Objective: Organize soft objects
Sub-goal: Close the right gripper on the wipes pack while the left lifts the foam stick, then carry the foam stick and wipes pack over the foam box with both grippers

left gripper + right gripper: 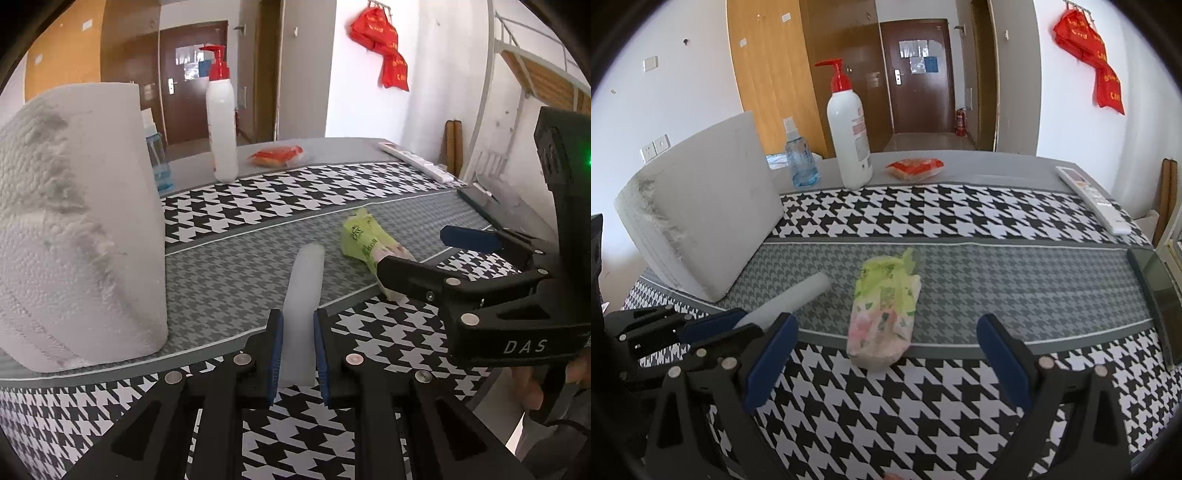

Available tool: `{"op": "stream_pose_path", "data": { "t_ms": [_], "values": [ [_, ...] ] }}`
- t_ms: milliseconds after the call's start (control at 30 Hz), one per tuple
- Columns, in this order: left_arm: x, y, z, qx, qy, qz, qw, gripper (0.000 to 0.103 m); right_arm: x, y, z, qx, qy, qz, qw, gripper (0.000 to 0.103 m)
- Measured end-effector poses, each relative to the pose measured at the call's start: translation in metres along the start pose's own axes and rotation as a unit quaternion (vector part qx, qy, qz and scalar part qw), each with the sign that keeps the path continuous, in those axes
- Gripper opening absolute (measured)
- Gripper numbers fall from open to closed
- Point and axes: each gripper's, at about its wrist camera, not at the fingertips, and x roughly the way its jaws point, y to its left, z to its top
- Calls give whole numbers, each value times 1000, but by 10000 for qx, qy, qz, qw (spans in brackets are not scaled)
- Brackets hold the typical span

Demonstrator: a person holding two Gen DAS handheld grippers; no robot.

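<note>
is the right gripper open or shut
Open. In the right wrist view the right gripper has its blue-padded fingers spread wide, either side of the green tissue pack and apart from it.

Two claws: one (pixel 298 354) at bottom centre of the left view, one (pixel 886 354) low in the right view. One foam block (pixel 701 218) at left. One white tube (pixel 790 299). One green pack (pixel 886 310) mid-frame. Two bottles: pump bottle (pixel 849 140), spray bottle (pixel 799 158). One red packet (pixel 915 168). One remote (pixel 1093 197), right. One red cloth (pixel 1089 55), upper right.
</note>
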Motion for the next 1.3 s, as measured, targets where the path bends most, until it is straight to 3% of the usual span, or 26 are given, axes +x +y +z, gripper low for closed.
{"op": "stream_pose_path", "data": {
  "t_ms": [200, 600, 767, 900, 1100, 1300],
  "values": [
    [0, 3, 0, -47, -11, 4, 10000, 18, 4, 5, 1, -70, 63, 51, 9999, 93],
    [0, 8, 0, -117, -17, 12, 9999, 18, 23, -1, 2, 94, 525, -71, 9985, 68],
    [-1, 9, -1, -148, -27, 3, 9999, 18, 26, 4, 1, -12, 600, -151, 9981, 56],
    [-4, 11, -2, -161, -51, -11, 9999, 18, 30, 4, 1, -25, 671, -270, 9974, 41],
    [-6, 11, -2, -179, -65, -1, 9998, 18, 27, 6, 0, -75, 615, -268, 9977, 34],
    [-10, 11, -4, -179, -108, -5, 9998, 18, 21, 8, -2, -59, 611, -262, 9978, 34]
  ]
}}
